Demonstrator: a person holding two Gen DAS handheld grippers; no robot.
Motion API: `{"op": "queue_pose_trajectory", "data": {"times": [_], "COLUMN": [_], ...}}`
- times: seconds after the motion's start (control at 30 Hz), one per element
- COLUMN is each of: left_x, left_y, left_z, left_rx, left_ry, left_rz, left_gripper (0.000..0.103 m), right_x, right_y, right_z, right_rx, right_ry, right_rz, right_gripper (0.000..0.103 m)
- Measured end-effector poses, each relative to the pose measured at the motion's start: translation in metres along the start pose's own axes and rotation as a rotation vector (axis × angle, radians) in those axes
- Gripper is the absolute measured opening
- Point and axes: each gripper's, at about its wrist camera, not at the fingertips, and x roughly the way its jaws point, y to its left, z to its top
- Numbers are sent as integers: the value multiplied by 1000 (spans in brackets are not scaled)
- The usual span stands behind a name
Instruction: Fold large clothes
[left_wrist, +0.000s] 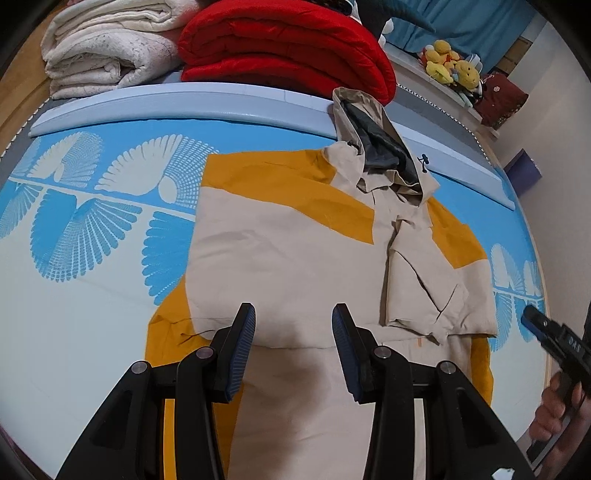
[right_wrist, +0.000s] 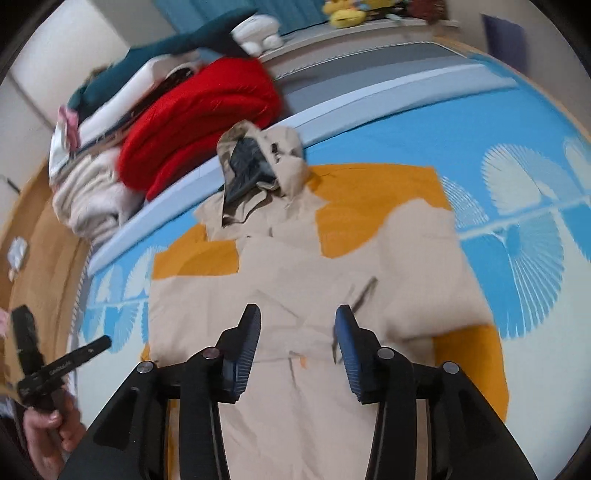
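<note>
Left tool (left_wrist: 293, 321) empty, jaws apart, above beige-and-mustard hooded jacket (left_wrist: 288, 254) on blue-patterned bed (left_wrist: 92, 240).

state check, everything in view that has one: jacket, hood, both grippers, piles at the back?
jacket: flat on the bed, both sleeves folded across the body
hood: not folded in, open
left hand-held gripper: open, empty
right hand-held gripper: open, empty
red blanket: folded
white blanket: folded

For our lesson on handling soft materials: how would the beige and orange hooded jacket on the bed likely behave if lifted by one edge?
The jacket would probably drape and sag rather than hold shape: it lies flat with creases and folded panels. It looks thin, so likely light for its size. The hood already slumps against the pale blue bolster, suggesting it would flop loosely.
</note>
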Motion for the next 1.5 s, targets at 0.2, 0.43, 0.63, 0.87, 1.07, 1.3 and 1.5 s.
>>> {"op": "queue_pose_trajectory", "data": {"times": [0.2, 0.43, 0.63, 0.87, 1.07, 1.3, 1.5], "left_x": [7, 22, 34, 39, 44, 51, 78], "left_y": [-17, -33, -45, -63, -90, -98, -57], "left_z": [-6, -5, -9, -15, -23, -20, -10], "left_rx": [45, 84, 121, 160, 206, 185, 41], "left_ry": [-2, 15, 50, 55, 70, 5, 53], "left_rz": [-10, -14, -29, -93, -220, -197, 24], "left_gripper": [17, 17, 19, 25, 49, 60, 53], "right_x": [49, 121, 140, 120, 73, 53, 67], "right_y": [-46, -74, -80, -38, 29, 73, 60], "right_z": [-22, -43, -47, -34, -14, -18, -18], "right_rx": [199, 352, 384, 286, 49, -90, -49], "right_ry": [100, 264, 277, 160, 13, 6, 28], "right_rz": [17, 53, 89, 197, 419, 559, 355], "right_gripper": [45, 46, 45, 2, 2, 1, 14]}}
